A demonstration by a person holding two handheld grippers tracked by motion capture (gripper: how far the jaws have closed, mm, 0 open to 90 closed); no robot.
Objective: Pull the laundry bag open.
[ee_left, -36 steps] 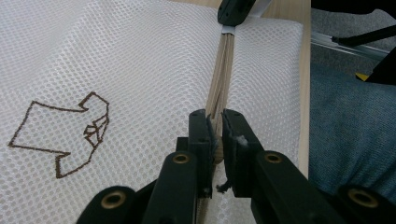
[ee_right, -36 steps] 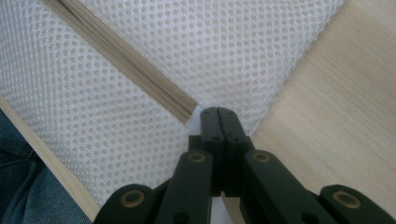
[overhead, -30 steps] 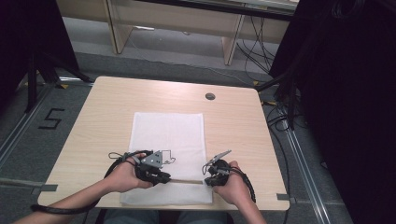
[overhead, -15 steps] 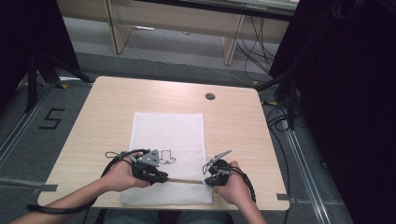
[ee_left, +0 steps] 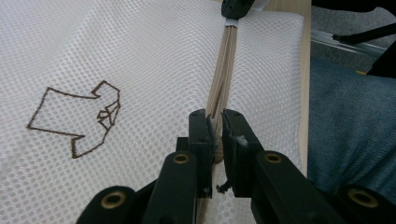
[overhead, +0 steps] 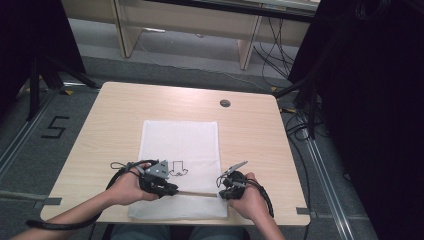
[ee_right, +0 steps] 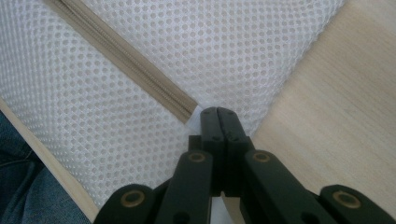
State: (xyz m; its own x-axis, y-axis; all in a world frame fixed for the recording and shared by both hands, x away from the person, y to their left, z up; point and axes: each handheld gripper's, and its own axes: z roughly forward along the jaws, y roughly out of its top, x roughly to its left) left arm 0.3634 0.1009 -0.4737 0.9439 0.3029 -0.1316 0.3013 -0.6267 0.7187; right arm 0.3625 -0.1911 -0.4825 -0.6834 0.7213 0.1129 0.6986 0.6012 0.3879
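1. A white mesh laundry bag (overhead: 180, 165) lay flat on the near middle of the bench (overhead: 250, 135), its near edge just beside the bench's near edge.
2. A beige zipper (overhead: 197, 194) ran left to right across the near part of the bag; the left gripper view showed it (ee_left: 224, 70) stretching away from the fingers, and the right gripper view showed its end (ee_right: 184, 107) just beside the closed tips.
3. A brown shirt outline (overhead: 178, 169) was stitched on the bag, just far of the zipper; it showed too (ee_left: 79, 116) in the left gripper view.
4. The left gripper (overhead: 170, 190) sat on the bag's near left part, its fingers closed on the zipper pull (ee_left: 215, 140), which was pinched between the 2 pads.
5. The right gripper (overhead: 222, 192) sat at the bag's near right edge, its fingers (ee_right: 217, 123) pressed fully together on the white fabric at the zipper's right end.
6. The person's 2 hands came in from the near side, 1 on each gripper, with a black cable (overhead: 65, 222) trailing along the left forearm.
7. A small dark round cap (overhead: 225, 103) sat in the far right part of the bench, well apart from the bag.
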